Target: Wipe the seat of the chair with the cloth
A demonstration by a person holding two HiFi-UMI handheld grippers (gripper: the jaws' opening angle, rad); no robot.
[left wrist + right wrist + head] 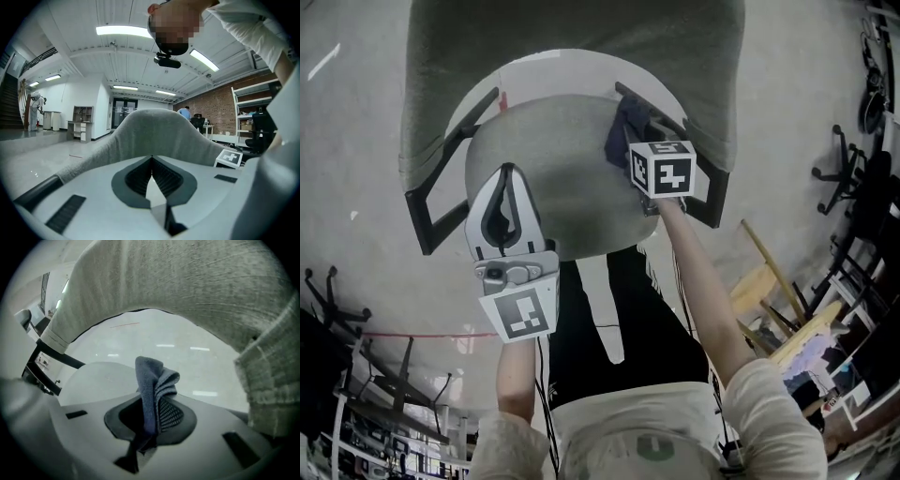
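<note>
Head view, looking steeply down. Grey fabric office chair [572,56], its round grey seat [572,187] mid-frame, backrest at 12 o'clock. The left gripper [508,178] hangs over the seat's 8 o'clock edge. The right gripper [636,131] is at the seat's 2 o'clock edge with a dark blue cloth [619,141] at its tip, against the seat's rear rim.

Left gripper view. Ribbed jaws [151,161] drawn together, tips meeting, nothing between them. Backrest [154,131] fills 12 o'clock. The right gripper's marker cube [229,158] is at 3 o'clock.

Right gripper view. Jaws [152,404] clamped on the cloth [152,380], which stands bunched above them. Backrest fabric [187,282] arches from 10 to 3 o'clock, with glossy pale floor [164,338] beneath.
</note>
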